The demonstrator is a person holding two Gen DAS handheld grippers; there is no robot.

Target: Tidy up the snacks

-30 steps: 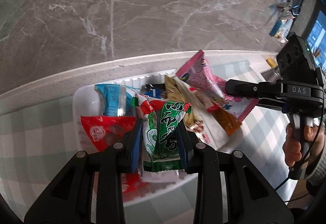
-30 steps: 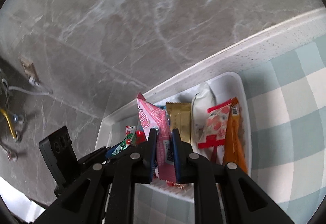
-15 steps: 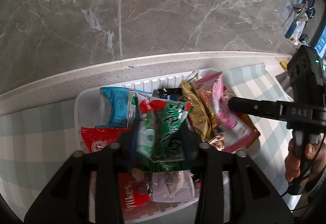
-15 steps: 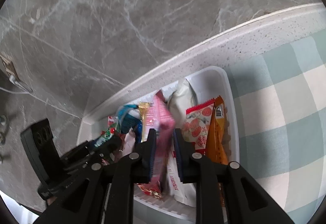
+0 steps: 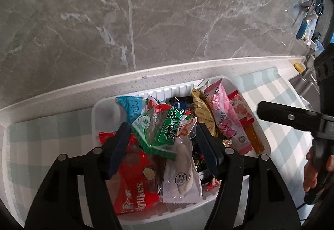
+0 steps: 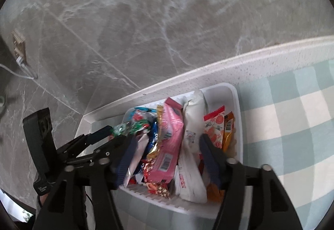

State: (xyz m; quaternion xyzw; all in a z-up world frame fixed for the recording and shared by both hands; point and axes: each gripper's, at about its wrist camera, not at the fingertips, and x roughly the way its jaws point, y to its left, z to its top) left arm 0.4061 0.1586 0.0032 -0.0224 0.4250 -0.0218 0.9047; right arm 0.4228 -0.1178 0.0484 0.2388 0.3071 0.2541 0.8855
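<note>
Both grippers' jaws have just been opening. The left gripper (image 5: pixel 161 147) stands parted around the green packet (image 5: pixel 160 130), which leans loose in the white tray (image 5: pixel 104 108). The right gripper (image 6: pixel 165 159) gapes around the released pink packet (image 6: pixel 170 140). Beyond, the checked bench (image 6: pixel 292 104) meets a marble wall (image 5: pixel 167 10).
</note>
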